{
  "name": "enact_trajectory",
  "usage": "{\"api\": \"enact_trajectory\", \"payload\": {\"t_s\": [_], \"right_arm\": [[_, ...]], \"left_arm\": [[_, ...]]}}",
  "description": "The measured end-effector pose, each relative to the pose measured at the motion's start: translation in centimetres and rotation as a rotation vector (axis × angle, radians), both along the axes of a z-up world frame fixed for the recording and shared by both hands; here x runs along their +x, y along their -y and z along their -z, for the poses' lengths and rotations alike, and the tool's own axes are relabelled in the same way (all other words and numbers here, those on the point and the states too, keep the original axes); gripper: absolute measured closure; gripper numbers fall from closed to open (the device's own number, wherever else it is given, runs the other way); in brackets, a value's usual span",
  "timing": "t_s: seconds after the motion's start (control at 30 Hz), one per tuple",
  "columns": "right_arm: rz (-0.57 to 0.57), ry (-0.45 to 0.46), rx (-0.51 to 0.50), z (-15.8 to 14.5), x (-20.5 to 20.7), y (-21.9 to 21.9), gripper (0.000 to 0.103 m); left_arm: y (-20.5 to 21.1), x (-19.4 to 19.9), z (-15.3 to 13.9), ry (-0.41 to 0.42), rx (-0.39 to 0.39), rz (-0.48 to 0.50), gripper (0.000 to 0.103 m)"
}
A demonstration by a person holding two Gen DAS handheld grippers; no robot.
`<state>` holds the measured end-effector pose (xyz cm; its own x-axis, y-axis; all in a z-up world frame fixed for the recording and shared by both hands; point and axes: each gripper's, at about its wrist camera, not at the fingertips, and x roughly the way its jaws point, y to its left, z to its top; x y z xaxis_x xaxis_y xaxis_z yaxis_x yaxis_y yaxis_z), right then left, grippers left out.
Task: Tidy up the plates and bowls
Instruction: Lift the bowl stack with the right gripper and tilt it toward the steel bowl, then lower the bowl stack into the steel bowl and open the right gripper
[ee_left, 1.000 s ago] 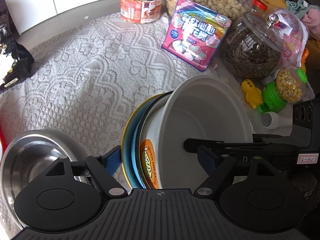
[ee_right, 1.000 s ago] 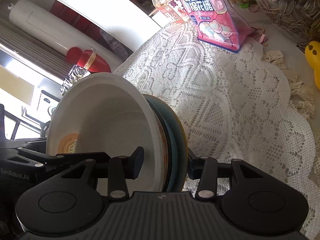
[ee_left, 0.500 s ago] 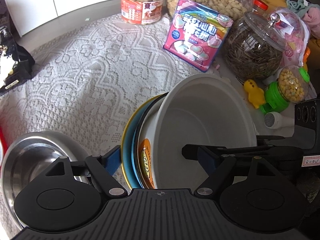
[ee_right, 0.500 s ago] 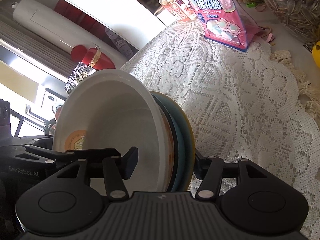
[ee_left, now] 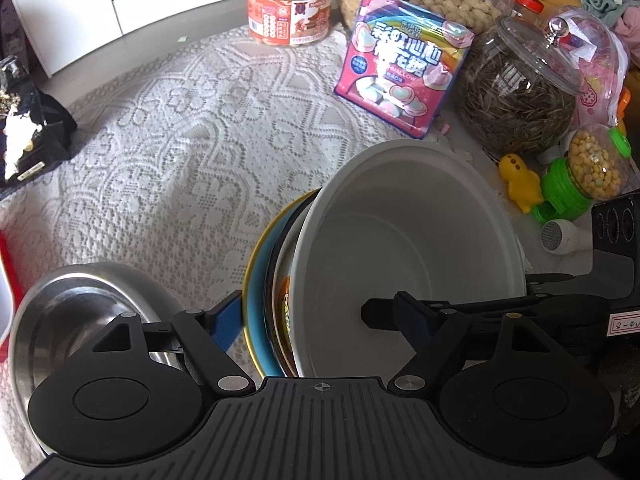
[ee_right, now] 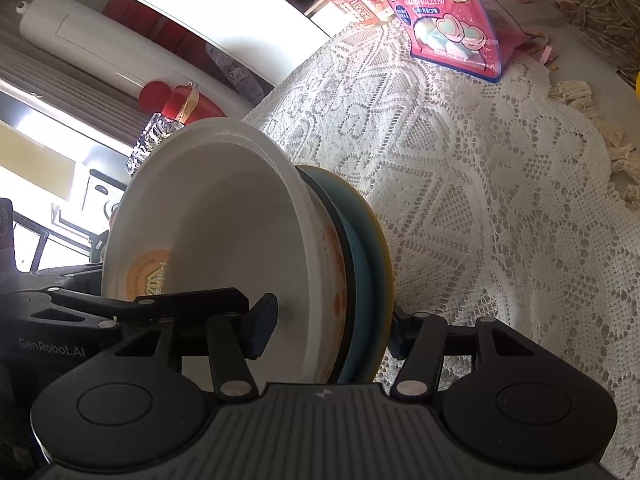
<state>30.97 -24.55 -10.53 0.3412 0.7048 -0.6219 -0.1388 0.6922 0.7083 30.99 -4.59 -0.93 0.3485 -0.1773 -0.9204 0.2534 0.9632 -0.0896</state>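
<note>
Stack [ee_left: 280, 280] | left gripper [ee_left: 320, 324] jaws clamp it | right gripper [ee_right: 324, 320] jaws just widened, released astride | handover to left likely

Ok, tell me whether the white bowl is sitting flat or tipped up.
Tipped on edge. The white bowl stands nearly vertical, opening sideways, nested against the blue plate, above the lace tablecloth.

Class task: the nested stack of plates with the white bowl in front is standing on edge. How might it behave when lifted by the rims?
The stack probably feels heavy. Its glossy white bowl looks slippery, so pieces might slide apart. Standing on edge, it could tip.
</note>
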Motion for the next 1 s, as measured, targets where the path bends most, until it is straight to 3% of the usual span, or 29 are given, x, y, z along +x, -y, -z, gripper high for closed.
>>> {"api": "enact_trajectory", "payload": {"t_s": [0.33, 0.73, 0.87, 1.0], "right_arm": [[-0.003, -0.1, -0.042, -0.6, 0.9, -1.3, 0.047], [0.005, -0.14, -0.074, -1.1, 1.1, -2.0, 0.047], [-0.011, -0.119, -0.099, -1.2, 1.2, -2.3, 0.047], [-0.038, -0.071, -0.136, -1.4, 1.1, -2.8, 0.048]], "left_arm": [[-2.1, 0.7, 0.5, -0.057, -0.09, -0.042, 0.021], [-2.8, 0.8, 0.5, -0.078, -0.13, -0.055, 0.022], [-2.8, 0.7, 0.7, -0.073, -0.127, -0.051, 0.023], [-3.0, 0.6, 1.1, -0.069, -0.101, -0.054, 0.031]]}}
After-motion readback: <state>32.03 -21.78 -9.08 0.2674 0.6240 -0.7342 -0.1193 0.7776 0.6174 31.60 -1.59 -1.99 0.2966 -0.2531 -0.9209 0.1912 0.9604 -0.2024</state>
